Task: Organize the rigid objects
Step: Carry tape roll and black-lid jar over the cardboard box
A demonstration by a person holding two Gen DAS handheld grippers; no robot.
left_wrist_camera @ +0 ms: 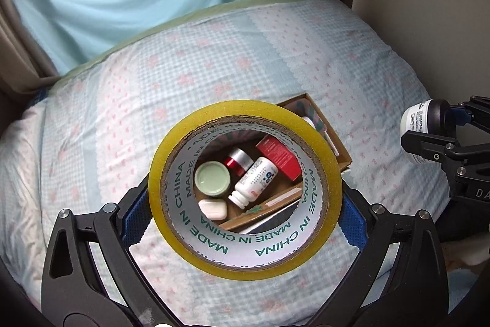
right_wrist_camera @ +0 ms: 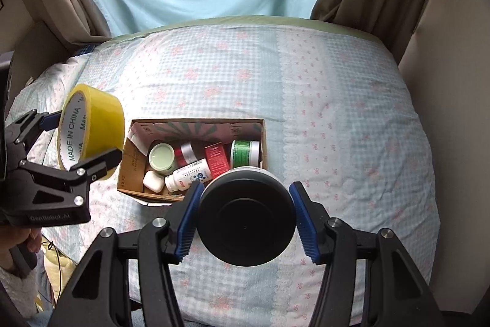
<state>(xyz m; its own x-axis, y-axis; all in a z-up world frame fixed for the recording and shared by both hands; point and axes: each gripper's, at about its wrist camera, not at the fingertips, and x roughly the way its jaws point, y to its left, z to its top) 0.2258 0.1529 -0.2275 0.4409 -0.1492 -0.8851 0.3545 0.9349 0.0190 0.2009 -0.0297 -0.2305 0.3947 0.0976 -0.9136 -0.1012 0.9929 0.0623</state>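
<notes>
Carrying step: your left gripper [left_wrist_camera: 245,222] clamps the tape roll [left_wrist_camera: 245,189], your right gripper [right_wrist_camera: 245,222] the black-lidded jar [right_wrist_camera: 245,216]. Next: lower both into the cardboard box [right_wrist_camera: 196,123] mid-bed.

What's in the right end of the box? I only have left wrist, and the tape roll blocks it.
Observer: A green-labelled jar sits in that end of the cardboard box.
Operator: Does the right gripper have its jar square?
Observer: Looks so. Right wrist shows the blue fingers pressed on opposite sides of the black-lidded jar, lid facing the camera.
Operator: Any room left in there?
Observer: Some bare cardboard floor at the left end, beside the pale green lid.
</notes>
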